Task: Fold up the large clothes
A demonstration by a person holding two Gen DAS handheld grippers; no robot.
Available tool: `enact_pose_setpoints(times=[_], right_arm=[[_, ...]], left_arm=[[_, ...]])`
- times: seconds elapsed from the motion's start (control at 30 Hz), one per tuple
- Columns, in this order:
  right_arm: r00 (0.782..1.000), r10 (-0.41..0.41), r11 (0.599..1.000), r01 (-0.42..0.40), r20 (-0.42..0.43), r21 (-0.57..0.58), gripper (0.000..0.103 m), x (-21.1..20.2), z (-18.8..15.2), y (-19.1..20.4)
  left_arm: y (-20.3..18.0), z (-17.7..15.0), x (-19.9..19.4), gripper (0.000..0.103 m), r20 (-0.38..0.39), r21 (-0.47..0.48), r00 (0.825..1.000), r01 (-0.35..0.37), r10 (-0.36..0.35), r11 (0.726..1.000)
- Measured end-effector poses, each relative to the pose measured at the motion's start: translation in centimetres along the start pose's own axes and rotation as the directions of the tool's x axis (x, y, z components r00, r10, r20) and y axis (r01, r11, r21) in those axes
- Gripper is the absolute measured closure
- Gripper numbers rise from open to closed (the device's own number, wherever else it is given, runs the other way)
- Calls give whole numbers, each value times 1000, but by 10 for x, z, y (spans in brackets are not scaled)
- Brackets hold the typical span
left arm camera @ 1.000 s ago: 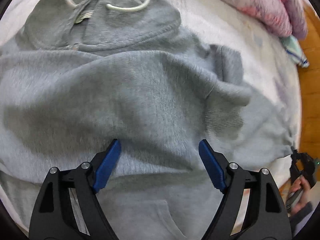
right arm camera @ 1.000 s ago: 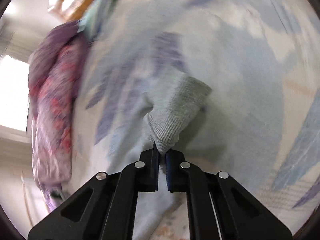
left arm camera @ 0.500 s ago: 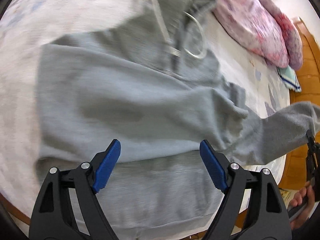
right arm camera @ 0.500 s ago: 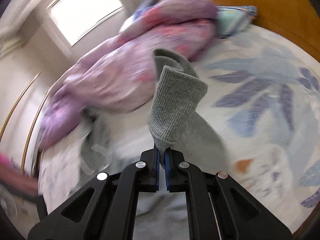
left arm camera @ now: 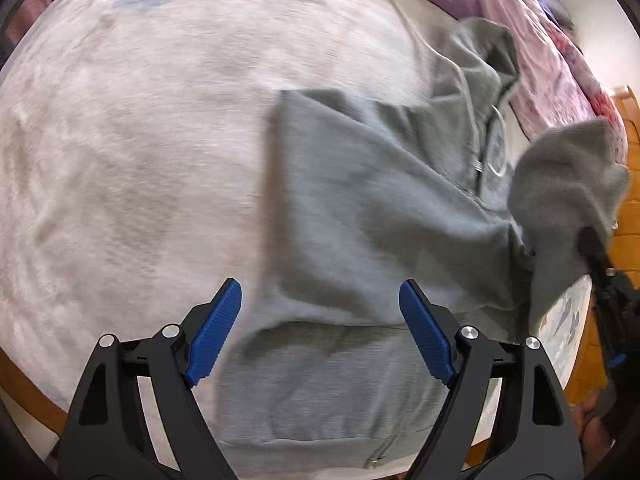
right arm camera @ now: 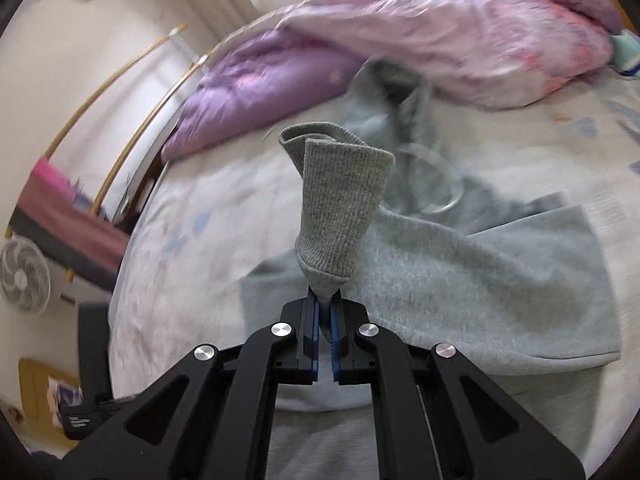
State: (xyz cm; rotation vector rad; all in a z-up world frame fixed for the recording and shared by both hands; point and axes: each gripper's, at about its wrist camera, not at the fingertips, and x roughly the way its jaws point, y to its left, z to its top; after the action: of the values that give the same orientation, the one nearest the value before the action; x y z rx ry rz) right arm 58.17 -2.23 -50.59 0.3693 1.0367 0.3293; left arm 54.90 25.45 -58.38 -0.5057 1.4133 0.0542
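Note:
A grey hoodie [left arm camera: 360,208] lies on the bed, one sleeve folded across its chest; it also shows in the right wrist view [right arm camera: 480,280]. My left gripper [left arm camera: 320,332] is open and empty, hovering above the hoodie's lower body. My right gripper [right arm camera: 326,320] is shut on the ribbed cuff [right arm camera: 340,208] of the other sleeve and holds it up above the hoodie. In the left wrist view that lifted sleeve [left arm camera: 568,184] hangs at the right, with the right gripper below it. The hood and white drawstring [left arm camera: 468,92] lie toward the pillows.
The pale floral bedsheet [left arm camera: 140,140] spreads left of the hoodie. A pink and purple quilt [right arm camera: 440,32] is piled at the head of the bed. A wooden bed frame [left arm camera: 628,220] runs along the right. A white fan [right arm camera: 24,276] stands beside the bed.
My right gripper has carried the sleeve cuff up and inward over the hoodie. My left gripper has swung left and drawn back, so more bare sheet shows.

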Motion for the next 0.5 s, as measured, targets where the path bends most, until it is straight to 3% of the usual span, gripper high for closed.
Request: enact_pose_setpoints(times=[0.23,0.5], right_arm=[[984,5,997,-18,-176,-77,99,73,-42,50],[948,-37,995,7,-316,-97,94,115,-69,53]], left_arm=[[42,-5,-6,21,9,-51,1000,4,-3,999],[64,-14,-5,21,1,-99,1000,3,-2,995]])
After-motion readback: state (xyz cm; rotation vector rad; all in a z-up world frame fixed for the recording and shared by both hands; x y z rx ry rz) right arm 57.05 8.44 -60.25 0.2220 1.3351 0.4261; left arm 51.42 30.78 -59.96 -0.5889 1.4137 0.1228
